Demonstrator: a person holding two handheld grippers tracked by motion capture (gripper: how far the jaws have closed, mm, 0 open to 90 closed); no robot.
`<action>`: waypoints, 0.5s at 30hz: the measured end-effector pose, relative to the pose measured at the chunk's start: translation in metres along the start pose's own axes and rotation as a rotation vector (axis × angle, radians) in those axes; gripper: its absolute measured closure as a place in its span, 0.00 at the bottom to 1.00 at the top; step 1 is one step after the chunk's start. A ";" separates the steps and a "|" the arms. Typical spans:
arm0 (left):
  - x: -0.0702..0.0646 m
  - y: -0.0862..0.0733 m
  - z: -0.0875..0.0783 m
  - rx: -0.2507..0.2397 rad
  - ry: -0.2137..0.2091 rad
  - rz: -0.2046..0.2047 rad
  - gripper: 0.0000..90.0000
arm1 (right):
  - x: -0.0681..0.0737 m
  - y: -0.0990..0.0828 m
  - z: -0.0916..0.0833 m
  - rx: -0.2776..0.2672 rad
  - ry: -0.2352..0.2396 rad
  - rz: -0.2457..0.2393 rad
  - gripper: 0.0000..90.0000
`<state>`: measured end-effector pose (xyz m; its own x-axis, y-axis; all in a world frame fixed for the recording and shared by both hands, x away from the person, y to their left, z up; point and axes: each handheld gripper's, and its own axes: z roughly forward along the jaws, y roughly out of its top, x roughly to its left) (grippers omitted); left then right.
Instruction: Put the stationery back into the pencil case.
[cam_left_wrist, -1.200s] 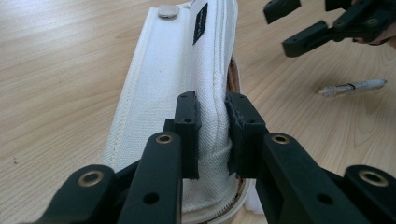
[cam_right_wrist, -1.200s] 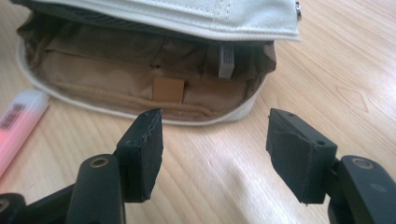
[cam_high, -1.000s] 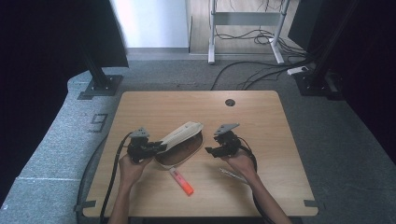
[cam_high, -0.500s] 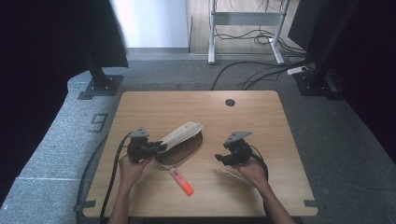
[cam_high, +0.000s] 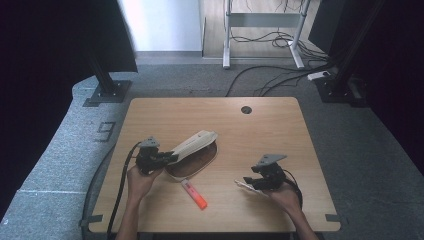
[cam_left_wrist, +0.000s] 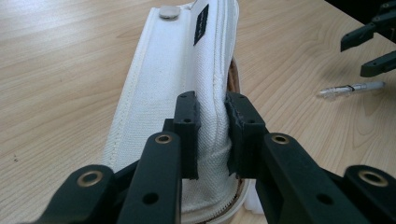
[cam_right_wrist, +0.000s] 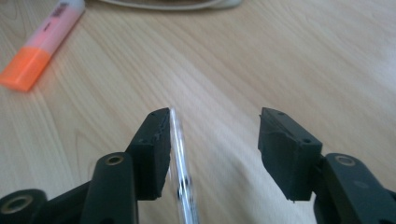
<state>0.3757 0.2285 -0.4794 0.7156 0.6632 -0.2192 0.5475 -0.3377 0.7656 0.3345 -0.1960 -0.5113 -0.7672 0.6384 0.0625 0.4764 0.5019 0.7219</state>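
Left gripper (cam_left_wrist: 212, 135) clamps the white pouch (cam_left_wrist: 187, 79) (flap lifted); right gripper (cam_right_wrist: 212, 149), closing, straddles a pen (cam_right_wrist: 182, 186)

Even, soft light falls on the bench (cam_high: 260, 125) from above, while the room at the left and right sides of the high view sinks into darkness. A bright washed-out patch glares on the wall beyond the bench's far edge. In the right gripper view the clear pen (cam_right_wrist: 181, 172) is smeared by motion blur, and the orange highlighter (cam_right_wrist: 39, 49) near the top corner is soft.

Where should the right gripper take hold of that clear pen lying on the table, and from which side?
Grip the clear pen across its slim barrel, near the middle, coming down from above. It lies flat on the table, so only its sides are free. The right gripper already straddles it, jaws closing, one jaw beside the barrel; centre it first.
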 end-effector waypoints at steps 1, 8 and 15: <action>0.000 0.000 0.000 0.000 0.001 0.001 0.84 | 0.000 -0.003 -0.002 0.002 0.001 0.001 0.50; -0.001 0.000 0.000 0.002 0.002 0.002 0.84 | 0.003 -0.021 -0.012 0.017 0.006 0.005 0.58; -0.001 0.000 0.000 0.003 0.005 0.003 0.83 | 0.006 -0.039 -0.016 0.045 0.007 0.009 0.68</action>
<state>0.3752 0.2277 -0.4790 0.7151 0.6654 -0.2142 0.5468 -0.3415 0.7645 0.3044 -0.2216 -0.5280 -0.7659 0.6387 0.0736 0.5019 0.5225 0.6893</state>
